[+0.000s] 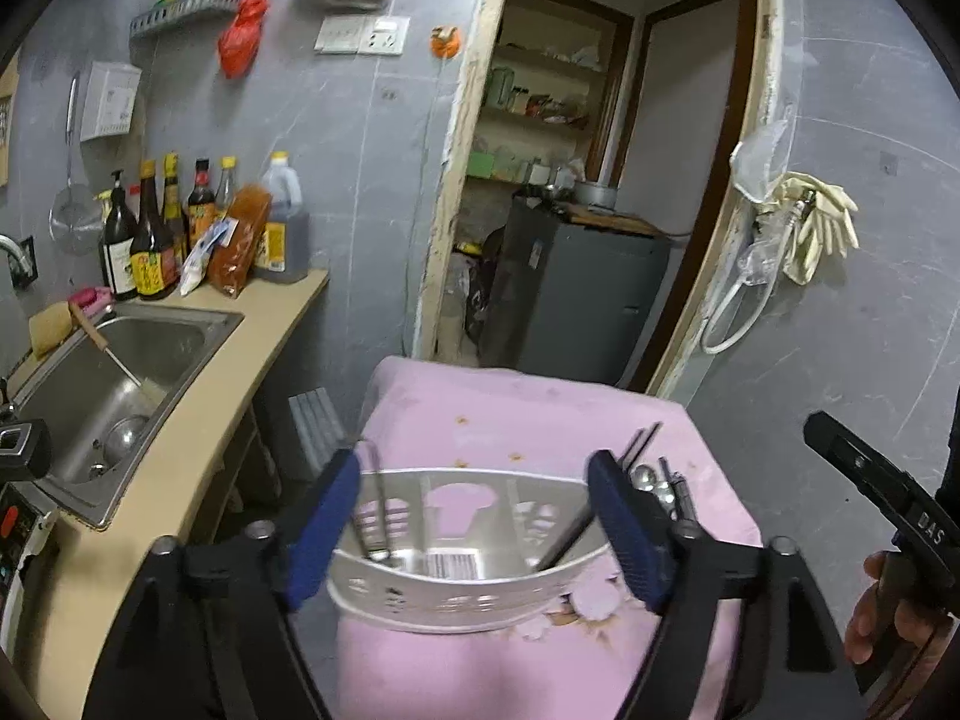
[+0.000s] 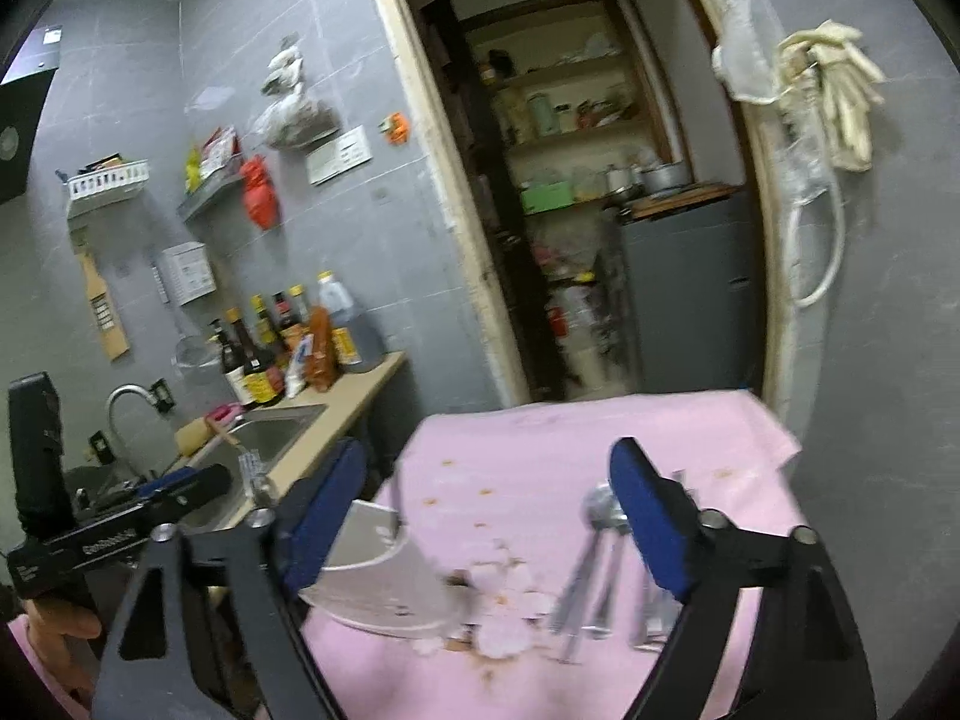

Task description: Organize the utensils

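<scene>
A white perforated utensil holder [image 1: 456, 546] stands on the pink cloth-covered table [image 1: 528, 414]. A metal utensil [image 1: 375, 516] leans in its left compartment and black chopsticks [image 1: 606, 492] stick out of its right one. My left gripper [image 1: 474, 459] is open, its blue pads wide apart on either side of the holder and gripping nothing. In the right wrist view several metal spoons [image 2: 600, 540] lie on the cloth to the right of the holder [image 2: 384, 576]. My right gripper [image 2: 489, 456] is open above the cloth with nothing between its pads; the spoons lie by its right finger.
A steel sink [image 1: 120, 372] and a counter with sauce bottles [image 1: 156, 240] lie to the left of the table. Behind the table is a doorway with a grey cabinet [image 1: 576, 288]. Gloves [image 1: 816, 222] hang on the right wall. Crumbs and stains mark the cloth.
</scene>
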### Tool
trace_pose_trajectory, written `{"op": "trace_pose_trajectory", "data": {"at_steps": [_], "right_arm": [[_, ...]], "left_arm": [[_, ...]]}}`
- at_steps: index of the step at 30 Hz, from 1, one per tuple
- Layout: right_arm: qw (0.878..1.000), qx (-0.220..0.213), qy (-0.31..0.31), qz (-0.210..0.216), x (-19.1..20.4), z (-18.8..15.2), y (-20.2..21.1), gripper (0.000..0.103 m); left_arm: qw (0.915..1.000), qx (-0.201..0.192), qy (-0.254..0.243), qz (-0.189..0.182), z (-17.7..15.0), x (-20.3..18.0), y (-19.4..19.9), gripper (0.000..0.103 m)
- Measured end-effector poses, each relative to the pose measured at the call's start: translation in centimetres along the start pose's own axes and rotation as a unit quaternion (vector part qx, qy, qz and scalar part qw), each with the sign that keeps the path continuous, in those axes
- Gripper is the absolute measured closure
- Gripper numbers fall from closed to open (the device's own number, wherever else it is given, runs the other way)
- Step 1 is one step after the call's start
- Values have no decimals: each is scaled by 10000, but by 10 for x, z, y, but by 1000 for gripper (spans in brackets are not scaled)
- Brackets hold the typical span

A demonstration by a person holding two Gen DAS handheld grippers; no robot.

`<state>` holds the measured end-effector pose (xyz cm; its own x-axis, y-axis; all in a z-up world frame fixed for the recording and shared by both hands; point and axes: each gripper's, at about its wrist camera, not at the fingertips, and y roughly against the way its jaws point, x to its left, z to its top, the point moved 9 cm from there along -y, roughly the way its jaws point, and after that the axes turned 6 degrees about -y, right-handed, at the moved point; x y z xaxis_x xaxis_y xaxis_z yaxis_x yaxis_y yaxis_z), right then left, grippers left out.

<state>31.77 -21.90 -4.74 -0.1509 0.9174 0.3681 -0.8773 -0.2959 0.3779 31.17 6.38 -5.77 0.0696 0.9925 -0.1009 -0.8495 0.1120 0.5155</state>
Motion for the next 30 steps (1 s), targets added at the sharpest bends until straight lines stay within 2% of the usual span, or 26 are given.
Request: {"op": "trace_pose_trajectory", "data": {"at_steps": [4,6,10,16,24,27,30], "right_arm": [[9987,-257,191,-390,-31,15,18,2],[9977,-342,287,-512,-41,22,24,2],[9948,-440,492,-782,-66,32,33,2],[9933,-360,599,-923,-109,35,31,2],[9927,-191,577,-1045,-164,34,9,1],[9922,-68,570,-1109,-185,31,-7,2],[9921,82,522,-1138,-202,24,-22,2]], "left_arm": [[9996,-278,-38,3,4,-31,3,8],[9990,-436,-86,55,6,-47,3,4],[9978,-585,-313,38,7,-83,-4,2],[9964,-522,-661,-68,1,-135,-23,2],[9955,-396,-861,-36,-8,-182,-59,2],[9953,-246,-934,-56,-12,-194,-80,2],[9923,-23,-1234,-99,-20,-211,-103,2]]}}
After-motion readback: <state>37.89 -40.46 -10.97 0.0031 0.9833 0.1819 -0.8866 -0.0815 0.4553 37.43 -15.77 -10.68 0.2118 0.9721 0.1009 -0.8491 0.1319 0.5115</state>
